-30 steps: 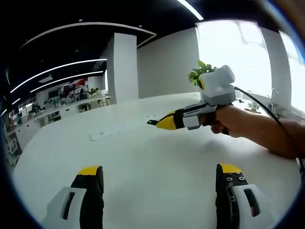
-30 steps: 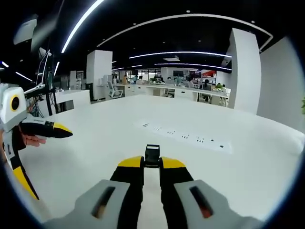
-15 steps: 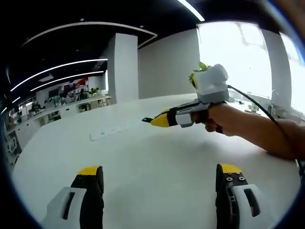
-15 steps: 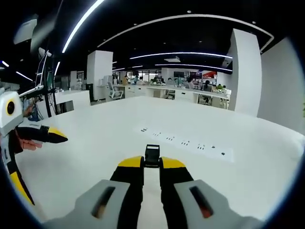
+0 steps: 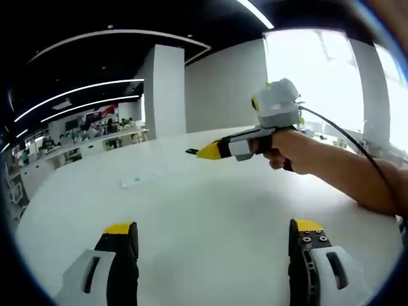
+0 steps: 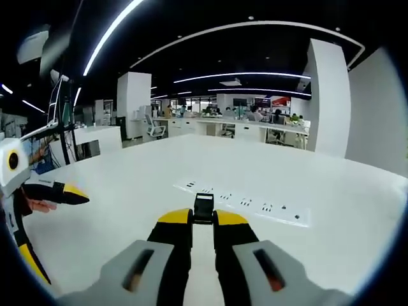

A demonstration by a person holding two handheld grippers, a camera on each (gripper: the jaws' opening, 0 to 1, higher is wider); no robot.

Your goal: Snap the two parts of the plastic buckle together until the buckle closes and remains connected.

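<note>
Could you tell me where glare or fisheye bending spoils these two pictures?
Left gripper view: the window at upper right is blown out white, and the ceiling light strips curve strongly. Right gripper view: even light, no glare; the buckle part in the right gripper is sharp, while the ceiling strips and far desks bow with the lens.

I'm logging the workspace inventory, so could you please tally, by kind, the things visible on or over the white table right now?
Grippers: 2, the left gripper and the right gripper
Black buckle part: 1, pinched in the right gripper
White power strip lying on the table: 1
Total: 4
</note>
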